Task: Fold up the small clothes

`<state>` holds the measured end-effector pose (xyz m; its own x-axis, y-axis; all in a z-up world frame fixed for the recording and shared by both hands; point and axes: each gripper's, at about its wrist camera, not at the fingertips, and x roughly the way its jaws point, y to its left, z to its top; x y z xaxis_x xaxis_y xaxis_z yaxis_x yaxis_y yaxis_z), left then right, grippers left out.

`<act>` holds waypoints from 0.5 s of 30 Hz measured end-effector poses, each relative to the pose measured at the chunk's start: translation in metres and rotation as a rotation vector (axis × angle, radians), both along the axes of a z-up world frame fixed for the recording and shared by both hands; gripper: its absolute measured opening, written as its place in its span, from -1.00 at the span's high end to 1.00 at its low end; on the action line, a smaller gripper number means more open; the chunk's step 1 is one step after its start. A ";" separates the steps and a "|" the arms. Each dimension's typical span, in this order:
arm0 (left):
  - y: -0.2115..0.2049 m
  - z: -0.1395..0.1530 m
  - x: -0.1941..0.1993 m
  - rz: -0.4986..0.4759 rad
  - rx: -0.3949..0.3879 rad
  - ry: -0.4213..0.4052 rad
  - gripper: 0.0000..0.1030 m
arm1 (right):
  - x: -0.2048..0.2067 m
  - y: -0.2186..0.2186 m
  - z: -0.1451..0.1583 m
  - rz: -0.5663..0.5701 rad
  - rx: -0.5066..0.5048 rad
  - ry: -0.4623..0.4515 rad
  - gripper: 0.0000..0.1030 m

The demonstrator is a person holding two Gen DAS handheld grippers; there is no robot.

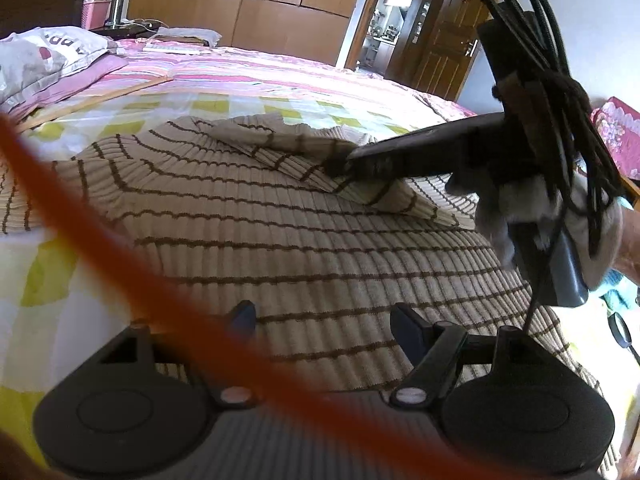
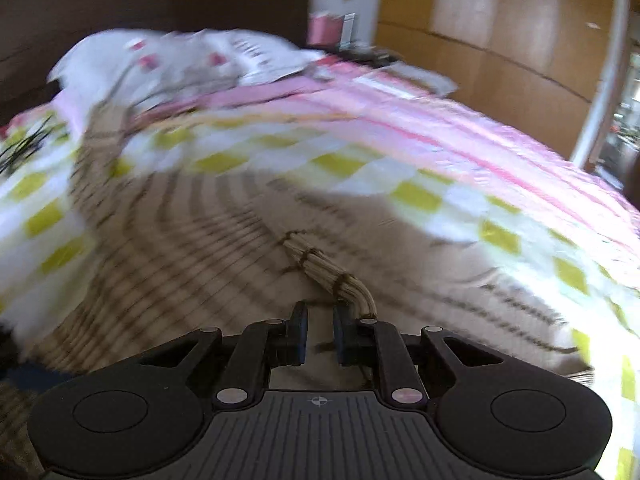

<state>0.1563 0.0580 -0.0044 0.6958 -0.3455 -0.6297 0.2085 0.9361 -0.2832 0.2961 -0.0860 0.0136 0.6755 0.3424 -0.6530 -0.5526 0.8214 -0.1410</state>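
Note:
A beige ribbed sweater with thin brown stripes [image 1: 280,224] lies spread on the bed. My left gripper [image 1: 324,316] is open and empty, low over the sweater's near part. My right gripper [image 1: 344,166] shows in the left wrist view, shut on a fold of the sweater and holding it lifted over the body. In the right wrist view my right gripper [image 2: 320,320] has its jaws nearly together on a bunched edge of the sweater [image 2: 320,268]. That view is blurred.
The bed has a yellow-and-white checked sheet [image 1: 224,104] and a pink striped cover [image 1: 280,72]. Pillows [image 1: 44,52] lie at the head. A wooden wardrobe [image 1: 248,0] and an open door [image 1: 440,40] stand behind. An orange cable [image 1: 120,248] crosses the left view.

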 end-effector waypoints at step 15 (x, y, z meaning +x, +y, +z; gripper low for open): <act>0.002 0.000 0.001 0.011 -0.006 0.001 -0.53 | 0.019 0.017 0.001 0.043 -0.082 -0.075 0.23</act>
<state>0.1575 0.0604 -0.0045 0.6990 -0.3418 -0.6281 0.1980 0.9366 -0.2892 0.3151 -0.0686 0.0145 0.7092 0.3192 -0.6286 -0.5723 0.7813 -0.2491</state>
